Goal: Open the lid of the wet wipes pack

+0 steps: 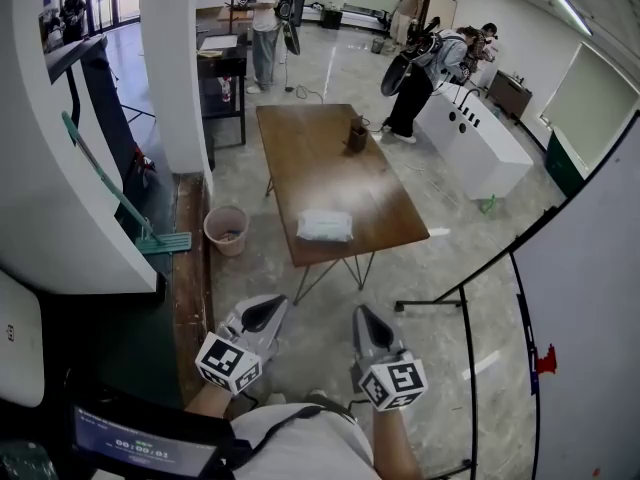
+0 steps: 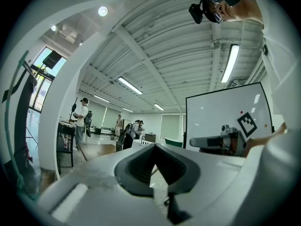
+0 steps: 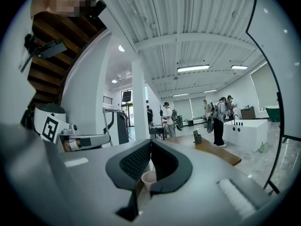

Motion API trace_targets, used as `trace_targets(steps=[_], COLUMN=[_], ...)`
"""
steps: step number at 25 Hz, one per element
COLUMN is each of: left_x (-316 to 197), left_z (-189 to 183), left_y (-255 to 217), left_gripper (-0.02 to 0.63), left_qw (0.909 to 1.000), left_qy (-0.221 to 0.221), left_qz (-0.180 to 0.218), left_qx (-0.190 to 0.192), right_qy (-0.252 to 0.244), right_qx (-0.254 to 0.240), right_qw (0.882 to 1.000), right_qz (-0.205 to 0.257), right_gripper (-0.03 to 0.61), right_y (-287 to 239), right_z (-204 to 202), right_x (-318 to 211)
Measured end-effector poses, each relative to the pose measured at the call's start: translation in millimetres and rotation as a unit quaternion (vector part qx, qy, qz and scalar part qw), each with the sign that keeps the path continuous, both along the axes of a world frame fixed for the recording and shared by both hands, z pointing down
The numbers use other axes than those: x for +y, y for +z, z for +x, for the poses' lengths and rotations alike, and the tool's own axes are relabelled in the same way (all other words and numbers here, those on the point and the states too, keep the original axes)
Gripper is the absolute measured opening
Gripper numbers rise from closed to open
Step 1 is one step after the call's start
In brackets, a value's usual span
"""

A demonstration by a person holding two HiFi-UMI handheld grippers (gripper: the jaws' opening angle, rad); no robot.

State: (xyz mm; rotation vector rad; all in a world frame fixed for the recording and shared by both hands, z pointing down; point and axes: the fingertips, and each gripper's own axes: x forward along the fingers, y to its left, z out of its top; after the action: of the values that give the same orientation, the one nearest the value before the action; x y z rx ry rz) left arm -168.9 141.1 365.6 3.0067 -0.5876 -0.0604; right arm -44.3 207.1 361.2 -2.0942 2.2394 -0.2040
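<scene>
Near the bottom of the head view, the person wears a white top (image 1: 300, 446) crossed by a dark strap (image 1: 287, 419), possibly part of a harness, though the edge of the frame is too dim to be sure. The left gripper (image 1: 268, 308) and the right gripper (image 1: 362, 316) share pale grey, wedge-shaped shells. Each is lined with black pads (image 3: 134, 161) showing a fine dotted texture, and each carries at its near end a white cube (image 1: 228, 362) printed with black square markers.
</scene>
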Motion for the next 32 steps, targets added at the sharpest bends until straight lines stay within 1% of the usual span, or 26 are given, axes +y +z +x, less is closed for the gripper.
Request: trace_targets(steps=[4,9,14,17,21,25,29,32], left_x=[-6.6,-13.5,-35.2,-47.5,-67.4,-91.8,-116.8,-134.0], left_z=[-4.8,-6.9,5.8,14.7,38.4,70.6,100.9,121.8], left_y=[-2.0,3.1,13.7,8.3,5.2,15.1,12.7,12.0], left_gripper=[0.005,0.004,0.004,0.004,0.005,0.003,0.004,0.005], left_qw=[1.0,0.9999,0.9998,0.9997,0.9997,0.9996,0.9994,0.9989], left_qy=[-0.005,-0.009,-0.015,-0.021,-0.025,-0.026,-0.032,-0.041], left_qz=[-0.002,-0.01,-0.009,-0.007,-0.003,-0.005,-0.003,-0.01], left_qx=[0.004,0.007,0.008,0.007,-0.001,-0.009,-0.014,-0.018], right_qy=[-0.011,-0.012,-0.012,-0.018,-0.031,-0.037,-0.047,-0.063], right_qx=[0.03,0.025,0.011,0.007,0.008,0.002,-0.001,0.003], right_qw=[0.999,1.0,1.0,1.0,0.999,0.999,0.999,0.998], right_qz=[-0.012,-0.013,-0.009,-0.005,-0.006,-0.007,-0.007,-0.014], right_gripper=[0.014,0.014,0.012,0.012,0.012,0.012,0.012,0.012], right_y=[1.6,3.1,11.5,7.3,5.7,16.8,19.2,21.3], right_z=[-8.4,-6.1,11.5,20.6,40.5,72.3,102.4,120.3], right_x=[-4.6,-12.7,-36.1,-48.9,-74.1,-102.0,-130.6,-150.4])
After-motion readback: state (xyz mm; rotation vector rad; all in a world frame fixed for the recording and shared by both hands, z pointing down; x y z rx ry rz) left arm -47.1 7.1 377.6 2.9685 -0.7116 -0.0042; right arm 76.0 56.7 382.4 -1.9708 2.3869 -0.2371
